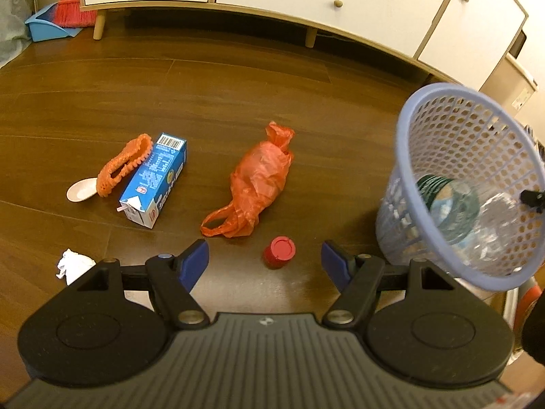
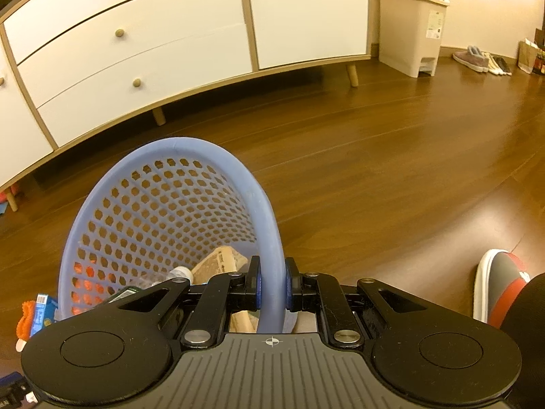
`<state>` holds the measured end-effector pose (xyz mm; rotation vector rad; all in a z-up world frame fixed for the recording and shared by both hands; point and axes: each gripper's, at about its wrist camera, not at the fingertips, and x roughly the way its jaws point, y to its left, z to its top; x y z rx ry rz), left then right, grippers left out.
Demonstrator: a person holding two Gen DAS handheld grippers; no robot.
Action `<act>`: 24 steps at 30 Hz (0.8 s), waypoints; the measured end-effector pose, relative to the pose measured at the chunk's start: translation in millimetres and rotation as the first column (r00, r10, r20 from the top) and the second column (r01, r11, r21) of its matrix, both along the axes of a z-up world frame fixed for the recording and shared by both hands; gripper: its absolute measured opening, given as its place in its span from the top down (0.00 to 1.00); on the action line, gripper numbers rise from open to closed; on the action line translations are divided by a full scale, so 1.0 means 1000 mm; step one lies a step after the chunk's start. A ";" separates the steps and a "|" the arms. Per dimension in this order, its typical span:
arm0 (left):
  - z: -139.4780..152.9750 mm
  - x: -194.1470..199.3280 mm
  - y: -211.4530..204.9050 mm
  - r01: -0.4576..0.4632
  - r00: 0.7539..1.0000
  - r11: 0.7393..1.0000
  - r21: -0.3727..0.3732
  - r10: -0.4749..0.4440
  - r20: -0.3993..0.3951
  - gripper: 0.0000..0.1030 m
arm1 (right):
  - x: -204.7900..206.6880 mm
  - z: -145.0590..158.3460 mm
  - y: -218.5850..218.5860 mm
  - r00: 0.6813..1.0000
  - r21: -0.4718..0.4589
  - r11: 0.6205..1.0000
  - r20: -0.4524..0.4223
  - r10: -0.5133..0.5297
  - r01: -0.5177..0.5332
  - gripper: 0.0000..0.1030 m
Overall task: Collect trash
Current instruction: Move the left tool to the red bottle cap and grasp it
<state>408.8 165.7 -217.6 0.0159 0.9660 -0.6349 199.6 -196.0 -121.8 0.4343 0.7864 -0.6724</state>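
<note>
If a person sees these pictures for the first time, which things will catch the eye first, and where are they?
The blue basket stands out first: it is tilted at the right, with a plastic bottle inside, and the right gripper is shut on its rim. Next come the orange plastic bag mid-floor and the small red cap between the fingers of the open left gripper, with a blue carton further left.

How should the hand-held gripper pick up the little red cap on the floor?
Pinch the red cap across its round sides, coming straight down from above. It sits flat on the floor, and the open left hand-held gripper already has a finger on either side. Its short round shape probably gives no better hold.
</note>
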 end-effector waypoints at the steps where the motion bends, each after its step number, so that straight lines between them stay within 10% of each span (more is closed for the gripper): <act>1: -0.003 -0.001 -0.003 0.006 1.000 1.000 0.007 -0.006 0.002 0.34 | -0.001 0.001 -0.001 1.000 -0.001 1.000 0.000 -0.004 0.004 0.91; 24: -0.070 -0.003 -0.063 0.119 0.992 0.987 0.111 -0.123 0.027 0.41 | -0.015 0.010 -0.002 0.999 -0.040 0.998 -0.009 -0.038 0.037 0.91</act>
